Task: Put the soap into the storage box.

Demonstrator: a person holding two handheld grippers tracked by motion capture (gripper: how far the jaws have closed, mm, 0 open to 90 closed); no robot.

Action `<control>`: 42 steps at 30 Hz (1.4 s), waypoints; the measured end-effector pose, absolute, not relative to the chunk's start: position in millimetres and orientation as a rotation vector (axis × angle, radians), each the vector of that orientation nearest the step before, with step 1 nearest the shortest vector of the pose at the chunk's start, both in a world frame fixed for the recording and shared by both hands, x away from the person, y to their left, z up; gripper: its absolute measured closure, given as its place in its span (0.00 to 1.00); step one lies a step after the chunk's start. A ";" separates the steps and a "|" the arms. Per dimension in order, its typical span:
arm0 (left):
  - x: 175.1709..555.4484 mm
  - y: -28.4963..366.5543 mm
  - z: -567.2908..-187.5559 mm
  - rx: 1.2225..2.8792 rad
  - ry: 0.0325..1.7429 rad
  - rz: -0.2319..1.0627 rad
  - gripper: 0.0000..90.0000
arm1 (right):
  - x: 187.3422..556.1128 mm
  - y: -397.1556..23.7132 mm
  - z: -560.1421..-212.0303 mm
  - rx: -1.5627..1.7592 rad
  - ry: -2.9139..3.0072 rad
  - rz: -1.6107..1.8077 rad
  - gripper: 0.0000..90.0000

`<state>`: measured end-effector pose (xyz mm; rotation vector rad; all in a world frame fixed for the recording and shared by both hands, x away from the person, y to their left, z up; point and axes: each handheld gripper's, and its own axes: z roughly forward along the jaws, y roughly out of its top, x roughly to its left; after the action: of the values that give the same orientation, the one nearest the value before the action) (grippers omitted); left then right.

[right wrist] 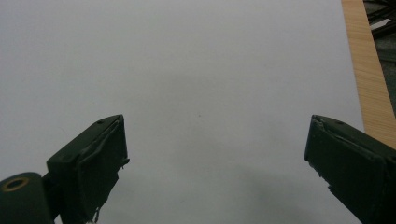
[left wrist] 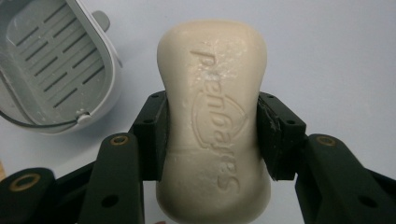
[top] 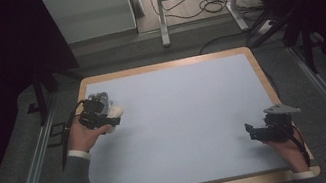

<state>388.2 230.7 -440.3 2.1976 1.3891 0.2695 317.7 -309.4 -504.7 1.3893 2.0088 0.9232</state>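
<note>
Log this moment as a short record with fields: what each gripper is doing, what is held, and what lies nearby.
left gripper: shut on the soap bar, pads pressing its two long sides
soap bar: cream, stamped lettering facing the camera
soap dish: grey, slotted insert, empty, beside the soap
right gripper: open, nothing between the jaws
table: pale top, wooden edge

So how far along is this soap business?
Done: the left gripper has the soap clamped between its pads, above the table. In hand: the bar is held beside the grey soap dish, which looks empty. Left: whether the soap goes into the dish or has come out of it, I cannot tell. The right gripper waits open with nothing between its jaws.
</note>
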 end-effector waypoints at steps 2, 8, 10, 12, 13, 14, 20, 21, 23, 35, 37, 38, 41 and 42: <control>389.9 231.6 -438.9 2.189 1.395 0.270 0.55 | 317.7 -309.4 -504.7 1.389 2.009 0.924 0.06; 394.9 233.1 -436.1 2.195 1.405 0.287 0.55 | 317.9 -309.8 -504.9 1.390 2.013 0.924 0.06; 397.2 234.2 -434.9 2.192 1.410 0.287 0.55 | 317.9 -309.8 -505.0 1.390 2.010 0.924 0.06; 400.2 236.0 -434.0 2.188 1.414 0.284 0.55 | 318.0 -310.1 -504.8 1.391 2.009 0.926 0.06; 401.5 236.6 -433.9 2.184 1.421 0.285 0.55 | 317.9 -310.1 -504.8 1.393 2.008 0.926 0.06; 403.2 237.8 -433.9 2.185 1.422 0.283 0.55 | 317.9 -310.1 -504.8 1.393 2.009 0.926 0.06; 413.3 244.2 -434.2 2.175 1.460 0.287 0.55 | 318.1 -310.3 -505.1 1.391 2.010 0.925 0.06; 415.0 245.3 -434.5 2.170 1.468 0.289 0.55 | 318.1 -310.4 -505.2 1.391 2.010 0.927 0.06; 418.2 247.5 -434.9 2.168 1.480 0.292 0.55 | 318.1 -310.6 -505.0 1.392 2.009 0.927 0.06; 431.5 256.1 -440.5 2.145 1.535 0.281 0.55 | 318.3 -311.7 -504.8 1.394 2.006 0.926 0.06; 433.4 258.3 -441.7 2.145 1.539 0.265 0.55 | 318.4 -311.5 -505.0 1.394 2.007 0.924 0.06; 434.2 258.9 -442.1 2.140 1.546 0.269 0.55 | 318.5 -311.4 -505.3 1.393 2.009 0.926 0.06; 437.3 261.5 -443.0 2.129 1.557 0.264 0.55 | 318.6 -311.0 -505.4 1.392 2.011 0.926 0.06; 438.7 262.0 -443.2 2.129 1.565 0.264 0.55 | 318.6 -311.1 -505.5 1.392 2.011 0.926 0.06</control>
<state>438.7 262.0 -443.2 2.1290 1.5650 0.2641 318.6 -311.1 -505.5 1.3924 2.0114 0.9262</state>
